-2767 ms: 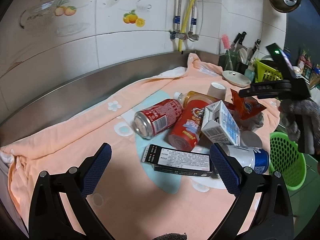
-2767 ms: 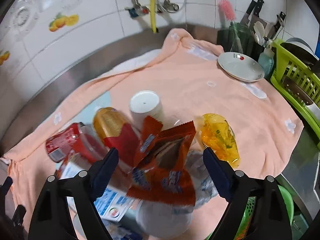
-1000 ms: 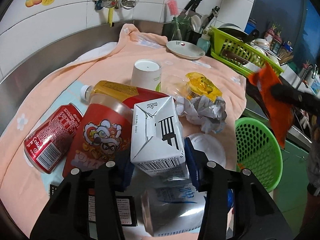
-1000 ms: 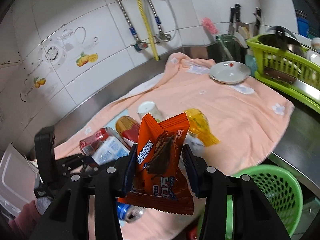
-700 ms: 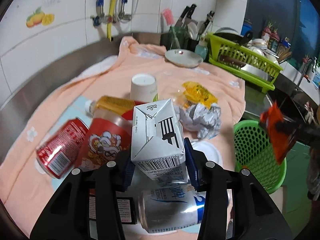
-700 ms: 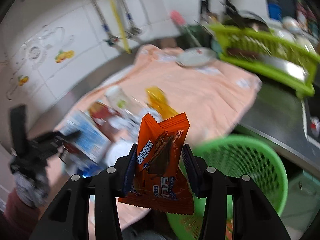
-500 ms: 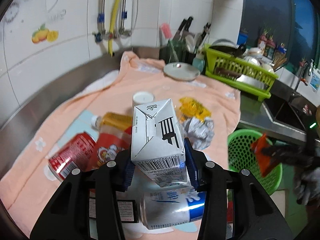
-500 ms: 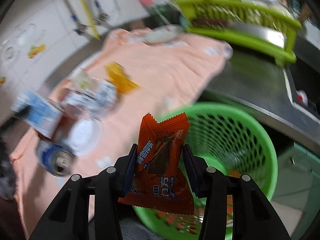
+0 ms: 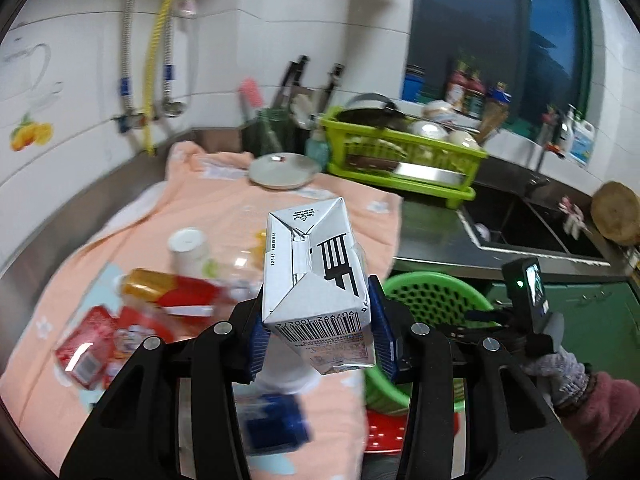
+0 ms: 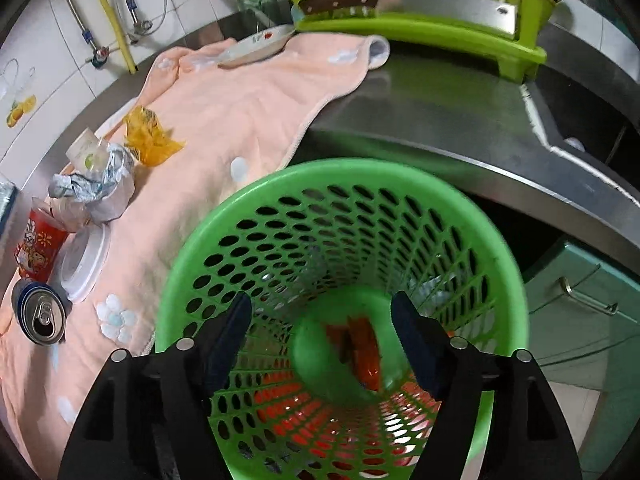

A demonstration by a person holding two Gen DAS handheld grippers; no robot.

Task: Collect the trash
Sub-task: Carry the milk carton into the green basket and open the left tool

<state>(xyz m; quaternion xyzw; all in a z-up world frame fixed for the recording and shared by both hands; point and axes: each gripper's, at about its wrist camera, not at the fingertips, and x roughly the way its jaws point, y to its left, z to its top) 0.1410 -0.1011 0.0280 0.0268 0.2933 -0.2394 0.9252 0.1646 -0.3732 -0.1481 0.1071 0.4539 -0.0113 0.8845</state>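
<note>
My left gripper (image 9: 318,338) is shut on a white milk carton (image 9: 316,276) and holds it in the air above the peach towel. My right gripper (image 10: 322,338) is open and empty, right over the mouth of the green mesh basket (image 10: 200,256). An orange snack wrapper (image 10: 362,350) lies blurred inside the basket. The basket also shows in the left wrist view (image 9: 436,294), beyond the carton, with the right gripper (image 9: 492,318) over it. Trash remains on the towel: a blue can (image 10: 38,312), a red bottle (image 10: 36,236), crumpled foil (image 10: 94,186) and a yellow wrapper (image 10: 148,138).
A peach towel (image 10: 240,108) covers the steel counter. A white plate (image 10: 256,44) and a green dish rack (image 10: 420,12) stand at the back. A white lid (image 10: 84,262), a paper cup (image 9: 188,250) and a red can (image 9: 86,352) lie on the towel. A sink (image 9: 520,220) is to the right.
My right gripper moved over the basket, opened and dropped the orange wrapper in. My left gripper closed on the milk carton and lifted it off the pile toward the right.
</note>
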